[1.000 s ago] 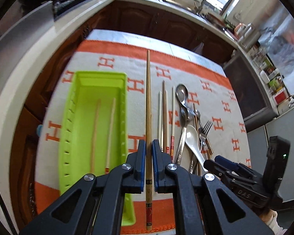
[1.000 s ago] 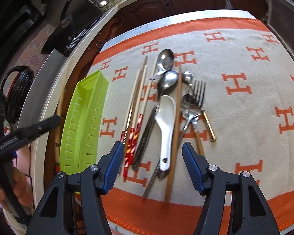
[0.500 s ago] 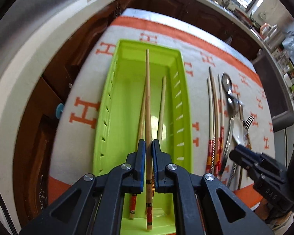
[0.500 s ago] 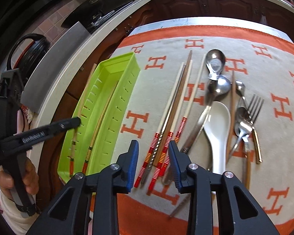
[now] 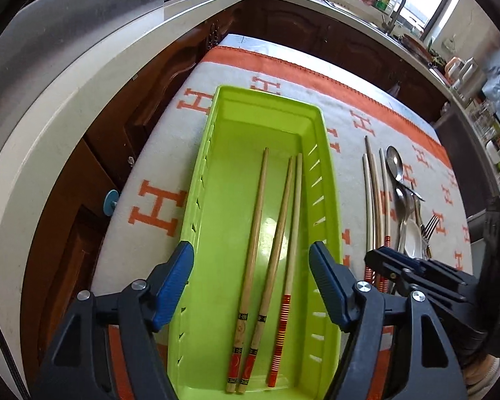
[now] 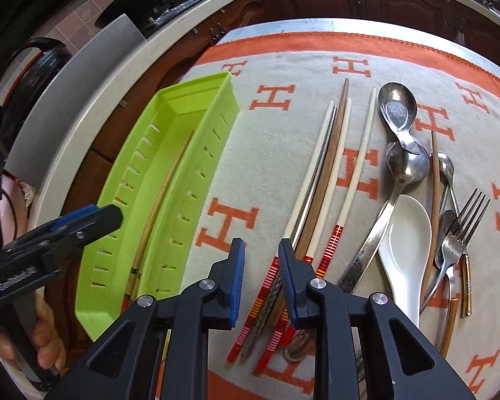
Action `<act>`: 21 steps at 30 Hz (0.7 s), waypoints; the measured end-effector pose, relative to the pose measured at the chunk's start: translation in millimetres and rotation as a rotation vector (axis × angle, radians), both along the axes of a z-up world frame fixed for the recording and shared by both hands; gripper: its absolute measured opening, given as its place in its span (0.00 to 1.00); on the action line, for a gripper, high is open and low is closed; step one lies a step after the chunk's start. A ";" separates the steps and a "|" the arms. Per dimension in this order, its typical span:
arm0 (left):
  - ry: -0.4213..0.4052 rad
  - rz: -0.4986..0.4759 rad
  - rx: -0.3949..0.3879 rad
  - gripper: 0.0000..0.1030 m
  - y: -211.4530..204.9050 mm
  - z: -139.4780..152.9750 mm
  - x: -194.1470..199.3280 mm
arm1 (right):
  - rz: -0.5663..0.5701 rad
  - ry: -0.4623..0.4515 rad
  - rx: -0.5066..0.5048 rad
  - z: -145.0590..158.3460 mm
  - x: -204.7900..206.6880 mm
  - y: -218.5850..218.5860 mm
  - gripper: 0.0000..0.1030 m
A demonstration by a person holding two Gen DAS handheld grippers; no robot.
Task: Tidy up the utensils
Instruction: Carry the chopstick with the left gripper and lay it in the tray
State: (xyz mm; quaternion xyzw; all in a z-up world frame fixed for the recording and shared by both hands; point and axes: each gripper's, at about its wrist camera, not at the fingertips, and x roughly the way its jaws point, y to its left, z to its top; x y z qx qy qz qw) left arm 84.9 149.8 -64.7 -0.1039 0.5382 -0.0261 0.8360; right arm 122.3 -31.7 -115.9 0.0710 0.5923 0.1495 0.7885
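Note:
A lime green tray (image 5: 213,180) lies on the orange and white cloth and holds three wooden chopsticks (image 5: 255,220). My left gripper (image 5: 251,268) is open and empty above the tray's near end. My right gripper (image 6: 260,266) is partly closed, jaws a narrow gap apart, just above the red-banded ends of several chopsticks (image 6: 320,180) lying right of the tray (image 6: 170,170). Its jaws hold nothing. Further right lie metal spoons (image 6: 396,110), a white ceramic spoon (image 6: 405,233) and a fork (image 6: 460,230).
The cloth (image 6: 283,66) covers a small table beside dark wood cabinets (image 5: 316,30) and a pale counter edge (image 5: 66,93). The left gripper also shows in the right wrist view (image 6: 66,226), at the tray's left.
My left gripper opened and let go of the long chopstick, which now lies in the tray with the other two. My right gripper moved left and narrowed over the chopsticks on the cloth.

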 end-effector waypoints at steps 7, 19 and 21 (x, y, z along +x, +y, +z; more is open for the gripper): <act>-0.016 -0.011 0.004 0.68 -0.4 1.0 -2.5 | 0.007 -0.012 -0.034 -5.0 7.4 8.5 0.20; -0.010 -0.017 0.015 0.70 -3.5 -2.3 -6.7 | -0.003 -0.021 -0.137 -10.4 11.1 18.8 0.18; -0.005 -0.016 0.017 0.72 -5.2 -3.4 -6.9 | 0.001 -0.032 -0.152 -10.6 10.0 20.8 0.18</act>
